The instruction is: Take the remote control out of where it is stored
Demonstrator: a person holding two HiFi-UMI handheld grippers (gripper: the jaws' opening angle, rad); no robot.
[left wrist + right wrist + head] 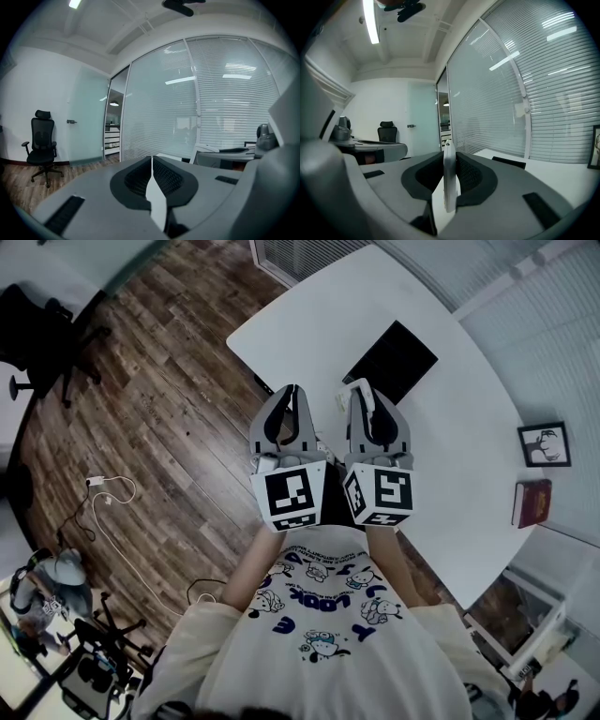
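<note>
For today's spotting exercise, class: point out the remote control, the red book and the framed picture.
remote control [448, 178], right gripper view, its narrow white edge.
red book [532, 502], head view, middle of its cover.
framed picture [544, 443], head view, centre of the image.

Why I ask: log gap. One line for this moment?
left gripper: shut, empty | right gripper: shut on slim white remote control
</note>
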